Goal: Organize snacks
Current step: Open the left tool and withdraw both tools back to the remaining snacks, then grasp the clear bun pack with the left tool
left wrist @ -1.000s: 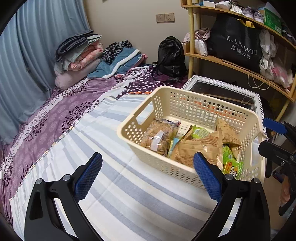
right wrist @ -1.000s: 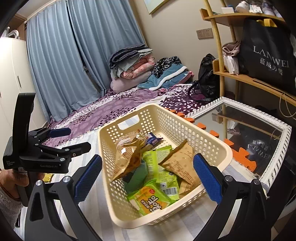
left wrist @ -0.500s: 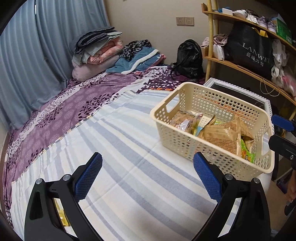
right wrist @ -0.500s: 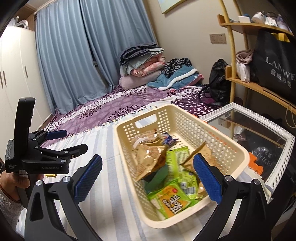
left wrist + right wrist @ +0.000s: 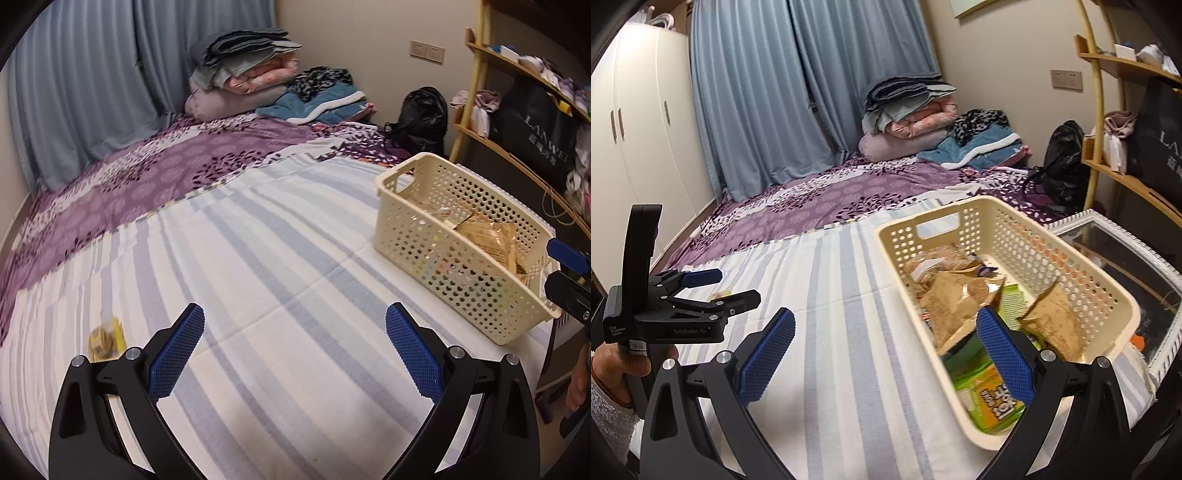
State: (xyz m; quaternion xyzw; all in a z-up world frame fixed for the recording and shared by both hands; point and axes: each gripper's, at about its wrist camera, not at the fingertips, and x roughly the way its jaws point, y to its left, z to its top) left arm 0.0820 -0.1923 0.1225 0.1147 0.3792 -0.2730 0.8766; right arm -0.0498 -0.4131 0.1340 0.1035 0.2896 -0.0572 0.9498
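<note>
A cream perforated basket (image 5: 413,184) (image 5: 1067,251) stands on the striped sheet at the right and holds several snack packs: brown bags (image 5: 960,302) and a green and orange pack (image 5: 990,391). A small yellow snack pack (image 5: 104,339) lies loose on the sheet at the left, just beyond my left gripper's left finger; it also shows in the right wrist view (image 5: 718,296). My left gripper (image 5: 294,349) is open and empty over the sheet, and shows in the right wrist view (image 5: 724,286). My right gripper (image 5: 885,349) is open and empty at the basket's near left corner.
Folded bedding (image 5: 251,70) is piled at the head of the bed. A black backpack (image 5: 423,114) and a wooden shelf (image 5: 517,147) stand at the right. A white-framed glass table (image 5: 1126,258) sits behind the basket. Curtains and a wardrobe (image 5: 646,129) are at the left.
My left gripper has swung left, away from the basket, bringing the loose yellow pack into its view. My right gripper has also shifted left, so the basket sits further right.
</note>
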